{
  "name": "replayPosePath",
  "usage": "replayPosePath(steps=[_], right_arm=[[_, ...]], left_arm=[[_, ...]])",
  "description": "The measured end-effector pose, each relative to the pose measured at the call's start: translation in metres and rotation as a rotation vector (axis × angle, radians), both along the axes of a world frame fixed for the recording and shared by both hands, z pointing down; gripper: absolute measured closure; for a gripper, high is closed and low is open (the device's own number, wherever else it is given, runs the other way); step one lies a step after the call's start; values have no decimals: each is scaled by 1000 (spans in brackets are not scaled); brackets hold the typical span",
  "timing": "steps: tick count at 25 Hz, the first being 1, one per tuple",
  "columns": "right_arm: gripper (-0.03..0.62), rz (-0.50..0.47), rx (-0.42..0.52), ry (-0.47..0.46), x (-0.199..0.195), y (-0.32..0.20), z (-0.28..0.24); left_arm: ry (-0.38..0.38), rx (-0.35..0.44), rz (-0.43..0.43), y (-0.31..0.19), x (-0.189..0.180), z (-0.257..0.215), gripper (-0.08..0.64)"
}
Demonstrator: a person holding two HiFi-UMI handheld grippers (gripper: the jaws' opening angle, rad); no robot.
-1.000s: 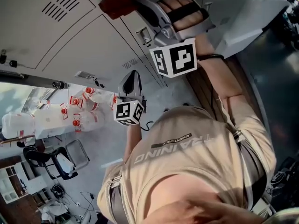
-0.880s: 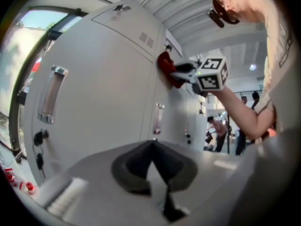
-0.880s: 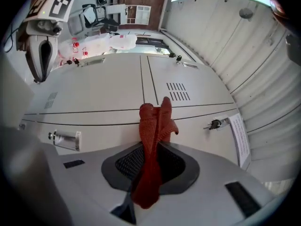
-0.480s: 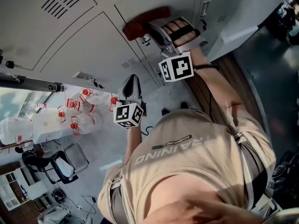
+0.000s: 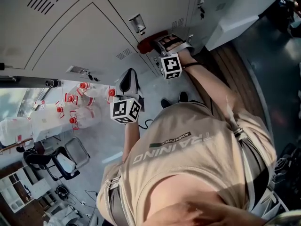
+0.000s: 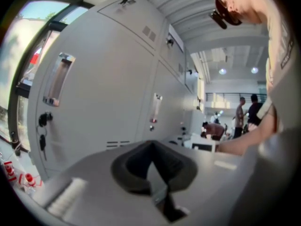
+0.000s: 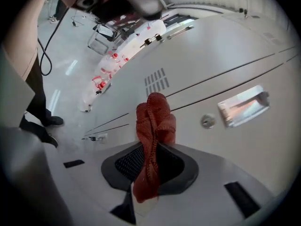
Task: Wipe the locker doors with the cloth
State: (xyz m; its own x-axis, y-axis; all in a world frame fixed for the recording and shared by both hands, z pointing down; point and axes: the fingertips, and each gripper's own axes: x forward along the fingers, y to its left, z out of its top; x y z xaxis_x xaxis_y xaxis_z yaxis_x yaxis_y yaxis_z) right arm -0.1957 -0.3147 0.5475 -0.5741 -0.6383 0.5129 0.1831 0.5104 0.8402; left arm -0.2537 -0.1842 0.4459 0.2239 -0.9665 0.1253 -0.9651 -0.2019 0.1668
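Note:
A red cloth [image 7: 154,126] is pinched between the jaws of my right gripper [image 7: 153,160], and its bunched end is pressed against a grey locker door [image 7: 221,60]. In the head view the cloth [image 5: 148,44] shows at the tip of the right gripper [image 5: 159,42], low on the lockers [image 5: 70,27]. My left gripper [image 5: 129,77] hangs away from the doors, beside my body. In its own view the left gripper [image 6: 153,158] is shut with nothing in it, and it faces a row of lockers [image 6: 108,93].
A metal handle [image 7: 242,106] and a round lock [image 7: 207,121] sit just right of the cloth. Several clear bottles with red caps [image 5: 75,109] stand on the floor by the lockers, with chairs [image 5: 61,161] behind. People [image 6: 247,109] stand far down the hall.
My right gripper has slid the cloth down the locker door, farther from my head. The left gripper has barely moved.

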Motion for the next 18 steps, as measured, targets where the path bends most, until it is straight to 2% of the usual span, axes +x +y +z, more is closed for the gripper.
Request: replayPosePath(steps=[4,6,8,12,18], right_arm=[[538,-26,-91,135,6,2,72],[538,-39,-111,154,12,7,85],[538,-46,-104,127,16,12,75],[538,-68,17,-13,22,25,-10],[538,-87,374,-241,45,37,-205]], left_arm=[[-2,-7,-3,4,1,1,555],[-4,-8,-4,4,2,2,555],[-6,-10,-8,3,1,3,555],[-5,-14,2,0,5,4,555],[35,5,54,-12,23,-2,555]])
